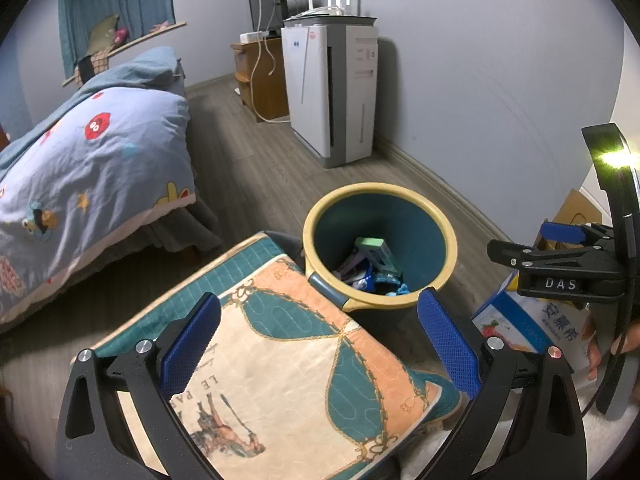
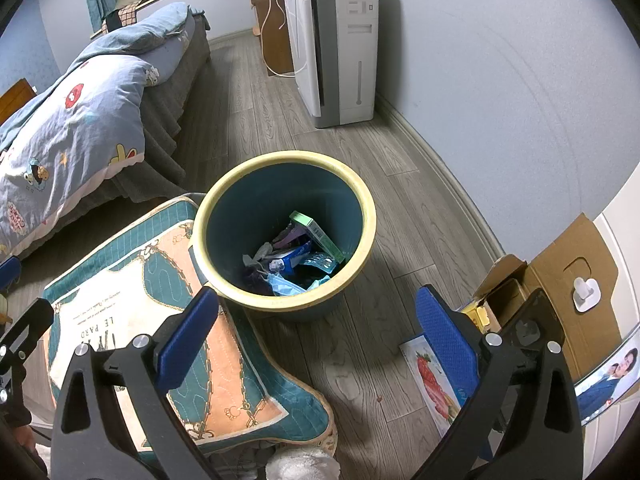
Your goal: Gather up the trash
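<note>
Bedroom with grey plank floor (image 2: 320,92), pale blue wall. Standing on it near the middle, a teal waste bin (image 2: 360,216) with cream rim, upright, just beside a quilted cushion (image 2: 132,304) whose corner touches the bin's side. Inside, at the bottom: a green carton (image 2: 318,232), a blister pack (image 2: 320,261), a crumpled blue mask (image 2: 286,285), darker scraps hard to tell apart. Probably all light stuff; carton stiff enough to pinch across its narrow faces, mask and wrappers soft, best nipped at a bunched fold, blister pack slick and likely to slip if taken flat.

To the right, on the floor, a blue-and-white milk carton box (image 1: 520,320) with a strawberry print, next to an open brown cardboard box (image 2: 560,280). Likely the next piece of trash; light, hollow, easily crushed, best taken by an edge or flap.

Left gripper (image 1: 320,344) hovering over the cushion, aimed down at the bin, jaws wide, nothing between. Right gripper (image 2: 316,340) above bare floor before the bin, likewise spread and empty, one pad just over the printed box. Beyond: bed (image 2: 80,120) with cartoon duvet, white air purifier (image 2: 336,40) against the wall.
</note>
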